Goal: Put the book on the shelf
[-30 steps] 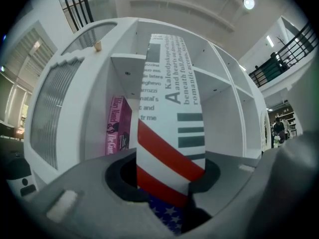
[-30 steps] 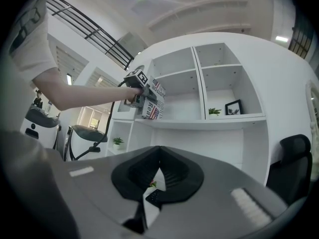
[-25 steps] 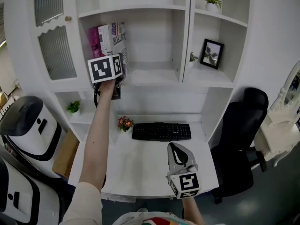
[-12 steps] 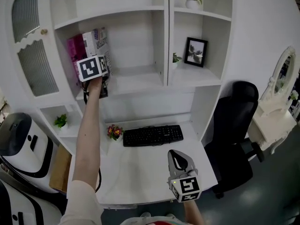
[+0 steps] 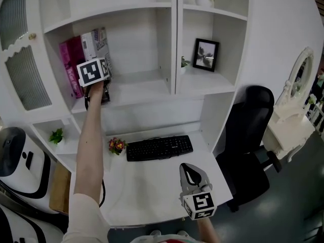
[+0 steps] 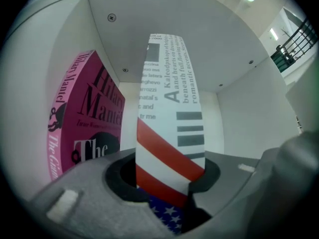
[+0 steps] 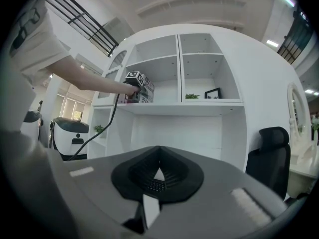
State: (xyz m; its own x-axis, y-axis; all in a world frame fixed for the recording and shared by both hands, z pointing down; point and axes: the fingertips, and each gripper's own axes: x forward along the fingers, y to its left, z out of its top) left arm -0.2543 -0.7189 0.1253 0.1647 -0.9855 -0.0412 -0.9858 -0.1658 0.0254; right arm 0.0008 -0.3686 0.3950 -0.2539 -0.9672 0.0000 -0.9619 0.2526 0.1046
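Observation:
The book [image 5: 96,41], white with print and a red-striped flag cover [image 6: 169,133], stands upright in the left shelf compartment [image 5: 142,87]. It is right beside a pink book [image 5: 68,65] that fills the left of the left gripper view [image 6: 89,128]. My left gripper [image 5: 96,87] is shut on the book's lower edge [image 6: 164,183] at arm's length. My right gripper [image 5: 188,170] hangs low over the desk's front, shut with nothing in it [image 7: 155,176]. From there it faces the shelf unit.
A black keyboard [image 5: 159,147] and a small flower pot [image 5: 116,145] lie on the white desk [image 5: 147,186]. A framed picture [image 5: 205,54] and small plants sit in the right compartments. A black office chair [image 5: 253,135] stands to the right, a white machine [image 5: 20,156] to the left.
The left gripper has carried the book a little further along the shelf beside the pink book. The right gripper has sunk slightly. The head view has swung to the right.

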